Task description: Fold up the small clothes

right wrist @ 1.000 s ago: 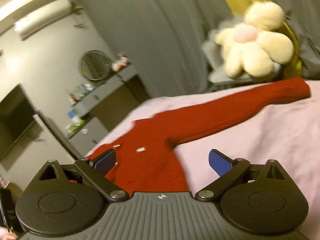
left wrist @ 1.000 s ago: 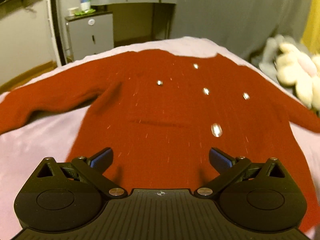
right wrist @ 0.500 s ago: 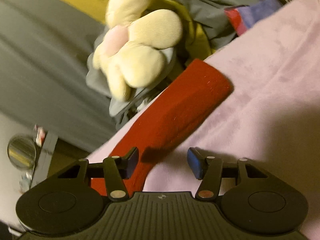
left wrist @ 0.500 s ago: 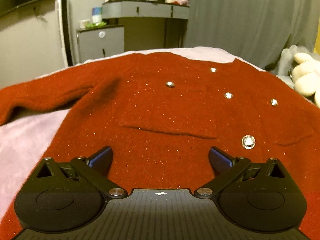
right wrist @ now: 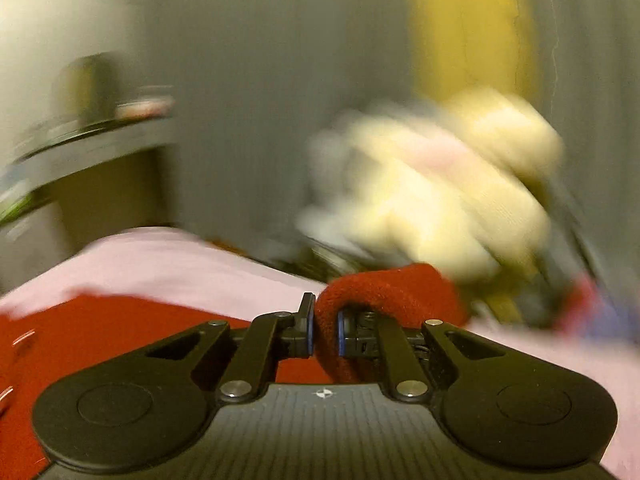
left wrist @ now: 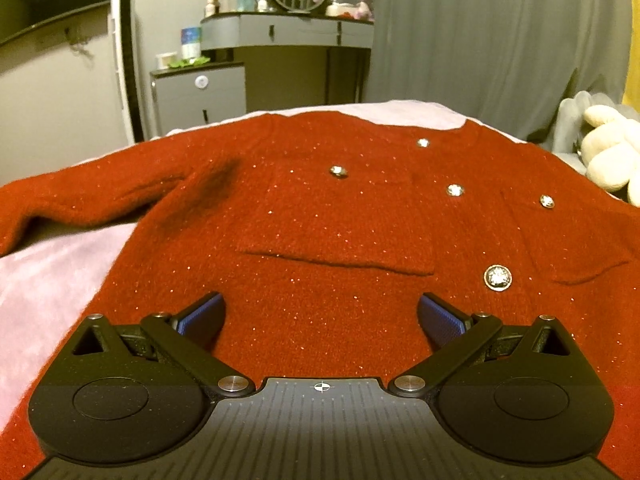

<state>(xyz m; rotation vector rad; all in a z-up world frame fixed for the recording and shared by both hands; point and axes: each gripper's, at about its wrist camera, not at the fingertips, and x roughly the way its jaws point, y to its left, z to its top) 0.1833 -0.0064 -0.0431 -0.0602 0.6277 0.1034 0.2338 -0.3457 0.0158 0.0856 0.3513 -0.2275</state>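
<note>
A small red knit cardigan (left wrist: 320, 216) with silver buttons lies flat, front up, on a pink bed cover (left wrist: 52, 276). Its left sleeve (left wrist: 92, 196) stretches out to the left. My left gripper (left wrist: 320, 316) is open and empty, low over the cardigan's hem. My right gripper (right wrist: 323, 330) is shut on the right sleeve's cuff (right wrist: 384, 292), which arches up red between the blue pads. The cardigan's body (right wrist: 100, 328) shows at the lower left of the blurred right wrist view.
A cream plush toy (left wrist: 608, 152) sits at the bed's right edge, also in the right wrist view (right wrist: 440, 196). A grey dresser (left wrist: 288, 36) with a round mirror, a small cabinet (left wrist: 200, 96) and grey curtains (left wrist: 480, 40) stand behind the bed.
My right gripper has closed on the sleeve cuff and swung it back toward the cardigan's body. My left gripper has moved lower over the hem and has held there, still open.
</note>
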